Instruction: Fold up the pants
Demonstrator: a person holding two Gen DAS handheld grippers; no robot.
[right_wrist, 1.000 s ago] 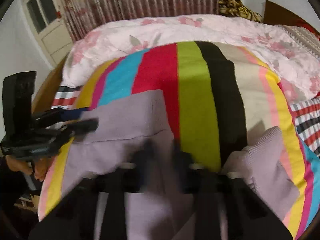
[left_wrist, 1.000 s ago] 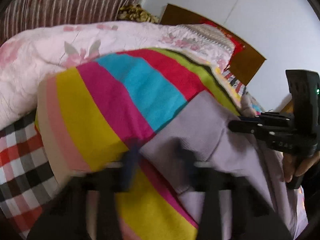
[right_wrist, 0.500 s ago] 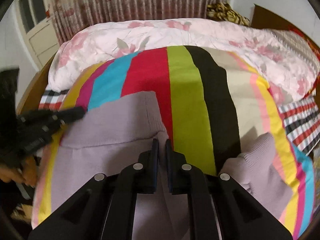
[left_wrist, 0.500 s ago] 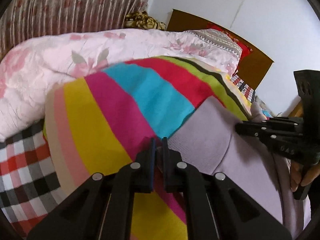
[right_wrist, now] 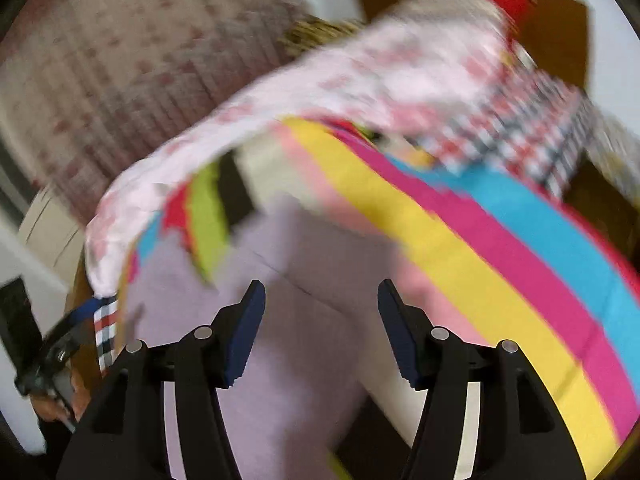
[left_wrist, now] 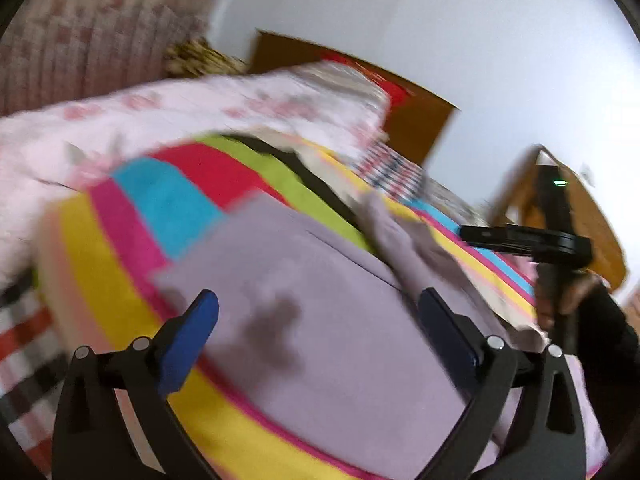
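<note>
I see the lilac pants (left_wrist: 320, 320) as matt knit cloth. Under them the striped blanket (left_wrist: 168, 208) looks like soft, fuzzy fabric. Left gripper (left_wrist: 320, 328): matt black plastic arms, blue pads (left_wrist: 188, 340), shiny metal rivets. Behind, the headboard (left_wrist: 420, 124) reads as smooth brown wood.

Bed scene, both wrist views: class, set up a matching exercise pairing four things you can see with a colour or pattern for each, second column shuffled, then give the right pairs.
Things:
1. pants
2. quilt
3. headboard
4. pads on the left gripper fingers

Colours or patterns:
A. brown wood
B. blue
C. plain lilac
D. pale pink with flowers

Pairs: 1-C, 2-D, 3-A, 4-B.
</note>
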